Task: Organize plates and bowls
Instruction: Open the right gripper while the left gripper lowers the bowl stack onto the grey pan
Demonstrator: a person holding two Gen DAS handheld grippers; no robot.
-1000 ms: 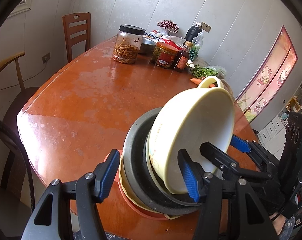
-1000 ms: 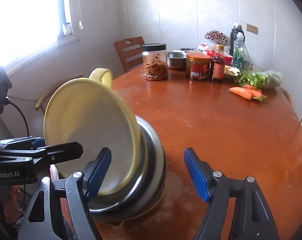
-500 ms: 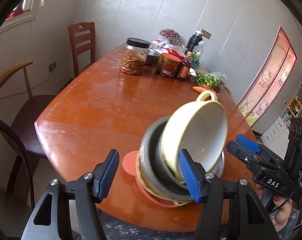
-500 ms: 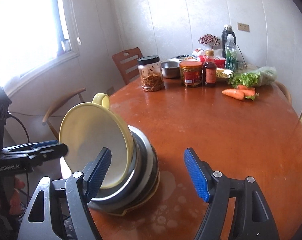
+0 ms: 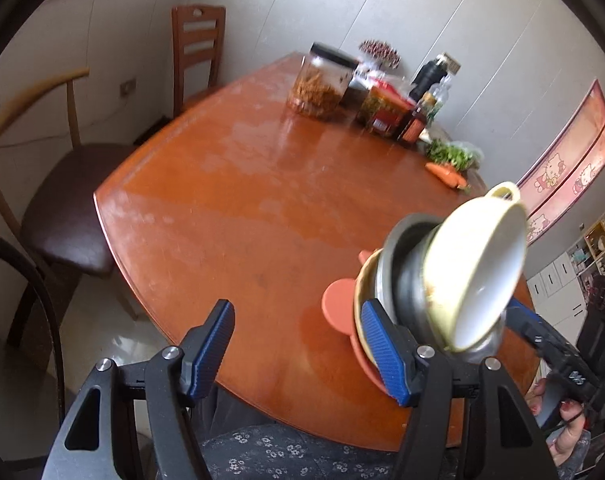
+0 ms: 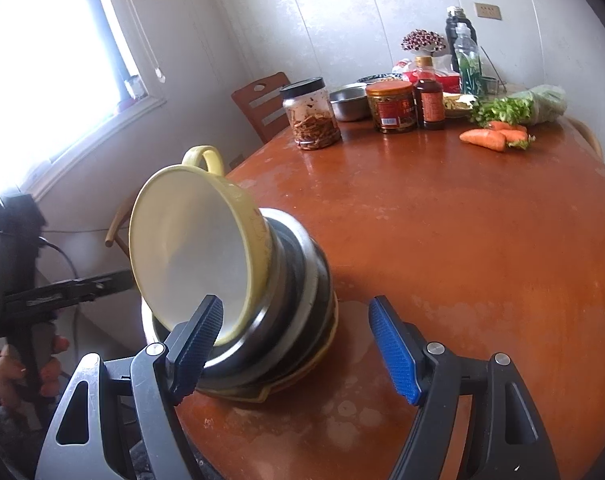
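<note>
Near edge of the wooden table (image 6: 482,240): the stack of dishes is parked here, all nested, so stacking looks done.
Steel bowls (image 6: 302,280): sat on a yellow plate and an orange one.
Yellow handled bowl (image 6: 194,252): perched on top, tipped steeply toward the edge, so a nudge flat is probably needed next.
Left gripper (image 5: 294,352): spread wide, nothing held.
Right gripper (image 6: 298,344): also spread, empty, just beside the stack.

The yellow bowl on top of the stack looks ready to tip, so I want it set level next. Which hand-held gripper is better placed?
Probably the right hand-held gripper: it is open, with the yellow bowl just ahead, near its left finger. The left hand-held gripper, also open, faces bare table, the stack off to its right.
</note>
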